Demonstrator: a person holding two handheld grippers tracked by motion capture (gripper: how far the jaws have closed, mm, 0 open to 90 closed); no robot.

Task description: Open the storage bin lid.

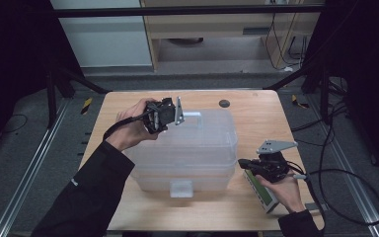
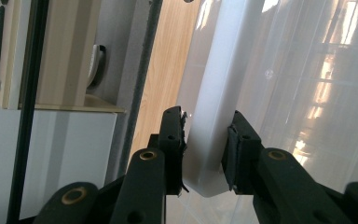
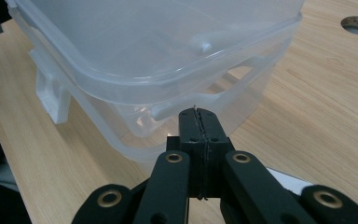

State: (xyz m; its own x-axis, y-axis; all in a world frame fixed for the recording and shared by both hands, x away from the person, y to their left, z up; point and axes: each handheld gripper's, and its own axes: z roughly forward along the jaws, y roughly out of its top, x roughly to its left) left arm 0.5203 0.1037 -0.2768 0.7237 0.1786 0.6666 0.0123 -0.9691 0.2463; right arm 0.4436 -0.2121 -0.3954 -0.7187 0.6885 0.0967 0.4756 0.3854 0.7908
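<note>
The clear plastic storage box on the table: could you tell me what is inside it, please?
Through the translucent storage box and its lid nothing distinct shows inside; glare and frosted walls blur the view, so small contents cannot be ruled out.

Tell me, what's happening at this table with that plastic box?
A person works with hand-held tongs on a clear plastic storage box on a wooden table. The left tongs are clamped on the white latch at the box's far end. The right tongs are shut on nothing, close to the box's near right corner. The lid is on.
</note>
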